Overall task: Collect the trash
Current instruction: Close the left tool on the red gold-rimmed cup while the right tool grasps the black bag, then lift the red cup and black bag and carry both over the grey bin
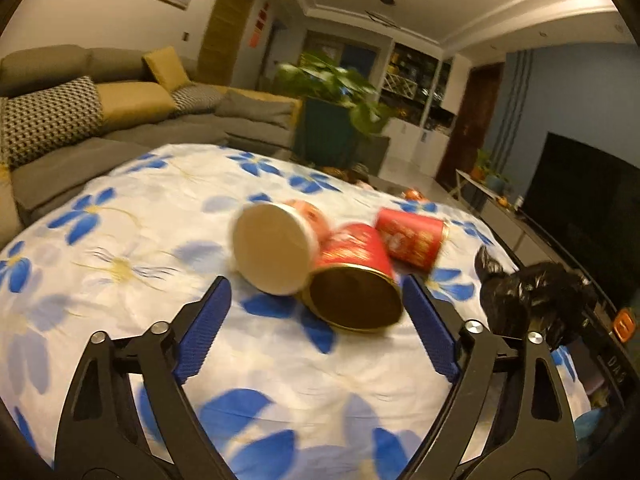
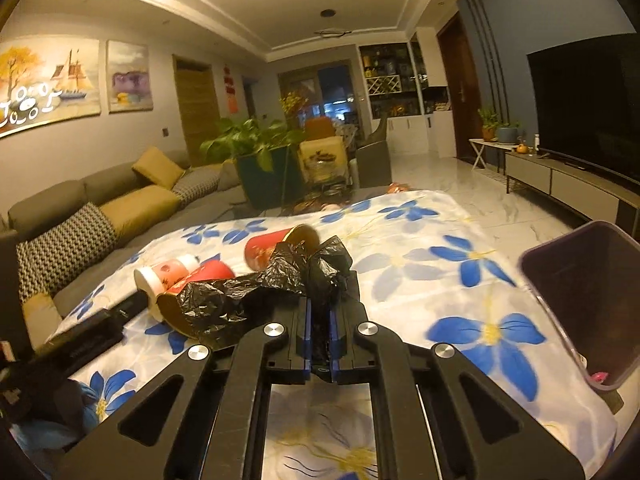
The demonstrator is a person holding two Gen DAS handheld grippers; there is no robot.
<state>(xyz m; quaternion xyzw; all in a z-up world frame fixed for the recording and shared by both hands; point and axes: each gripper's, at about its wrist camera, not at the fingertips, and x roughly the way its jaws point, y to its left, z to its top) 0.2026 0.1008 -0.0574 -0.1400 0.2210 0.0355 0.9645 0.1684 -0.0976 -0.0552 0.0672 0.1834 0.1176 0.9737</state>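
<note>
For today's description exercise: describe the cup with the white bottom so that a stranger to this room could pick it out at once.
Start at the table under the blue-flowered cloth. Three cups lie tipped over near its middle, ahead of the open left gripper. The one wanted is the white-bottomed cup at the left end, touching the red cup with the dark gold-rimmed end; its pale round base alone faces the camera.
</note>
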